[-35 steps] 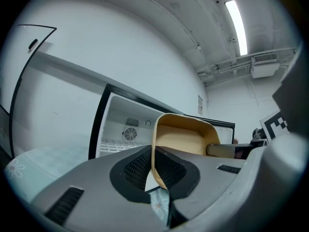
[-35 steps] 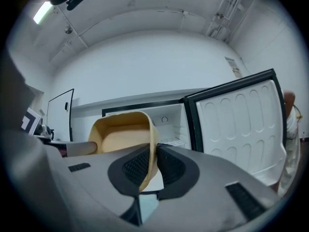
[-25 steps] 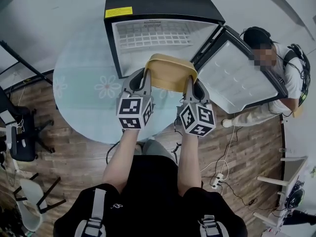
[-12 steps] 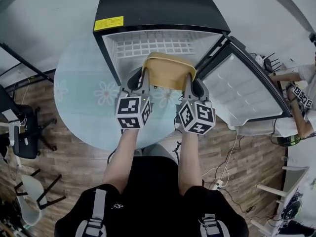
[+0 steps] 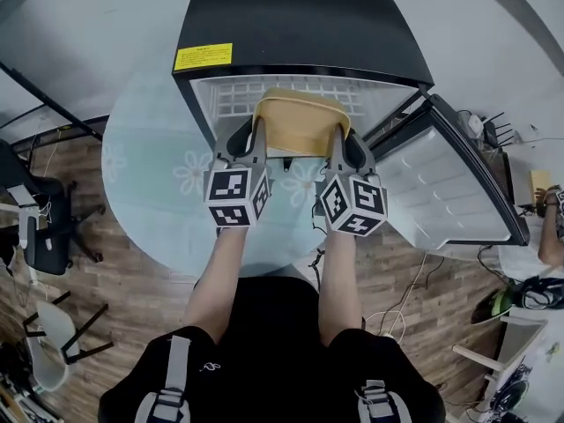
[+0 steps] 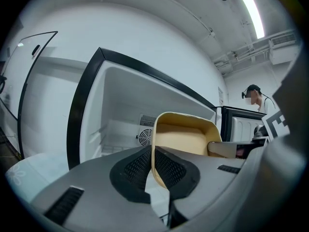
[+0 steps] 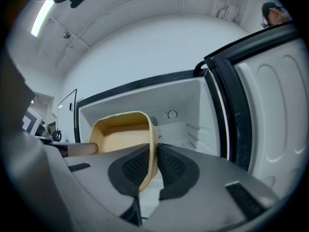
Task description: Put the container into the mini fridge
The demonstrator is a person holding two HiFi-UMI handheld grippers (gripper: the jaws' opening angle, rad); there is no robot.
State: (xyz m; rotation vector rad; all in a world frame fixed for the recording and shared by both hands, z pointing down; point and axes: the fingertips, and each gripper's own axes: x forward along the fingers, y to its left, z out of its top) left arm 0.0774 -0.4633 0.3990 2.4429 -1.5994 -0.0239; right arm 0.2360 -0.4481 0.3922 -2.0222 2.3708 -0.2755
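Wooden floor (image 5: 106, 271) and a round pale mat (image 5: 150, 174) with flower prints lie under the mini fridge (image 5: 300, 16), whose door (image 5: 449, 192) is swung wide to the right. The fingers (image 6: 133, 170) of the left gripper (image 6: 150, 151) are almost together, pinching the left wall of the tan container (image 5: 301, 123). The fingers (image 7: 174, 166) of the right gripper (image 7: 155, 148) pinch the opposite wall the same way. The container thus hangs between the two grippers at the mouth of the fridge, though I cannot tell whether its far edge has crossed the threshold. It looks like thin, stiff plastic and shows nothing inside, so it is probably light. Its smooth walls may slip if either pinch loosens, and an uneven pull could flex or tilt it. The two side rims, as held now, seem the sensible place to take it. Beyond it the white cavity looks bare apart from a wire shelf (image 5: 238, 91). The black frame edges on both sides and the hinge side of the door on the right are what must be cleared. The opening looks wider than the container with both grippers on it, but not by much
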